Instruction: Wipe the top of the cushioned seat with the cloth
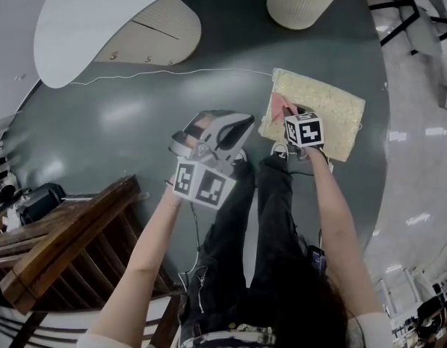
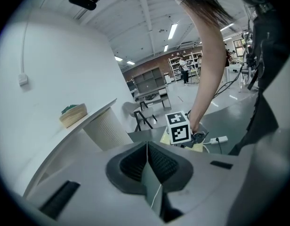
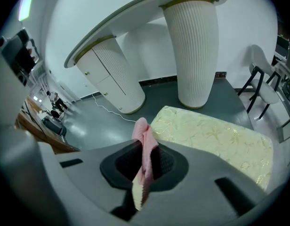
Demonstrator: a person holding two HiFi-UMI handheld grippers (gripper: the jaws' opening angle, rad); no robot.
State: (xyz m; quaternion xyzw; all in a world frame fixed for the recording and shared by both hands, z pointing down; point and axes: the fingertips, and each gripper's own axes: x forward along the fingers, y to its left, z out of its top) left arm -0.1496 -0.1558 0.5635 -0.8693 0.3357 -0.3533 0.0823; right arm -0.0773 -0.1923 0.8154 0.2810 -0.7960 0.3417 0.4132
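Right tool (image 3: 144, 166) with cloth (image 3: 143, 138) at cushioned seat (image 3: 215, 135)

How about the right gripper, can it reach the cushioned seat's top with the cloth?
Probably yes: the right gripper, shut on the pink cloth, hangs right at the cushioned seat, whose top lies bare and unobstructed just ahead.

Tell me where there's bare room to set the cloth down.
The cushioned seat is bare to the right of the right hand-held gripper holding the cloth. Open floor lies between the white cable and the wooden furniture. It is crowded around the person's feet.
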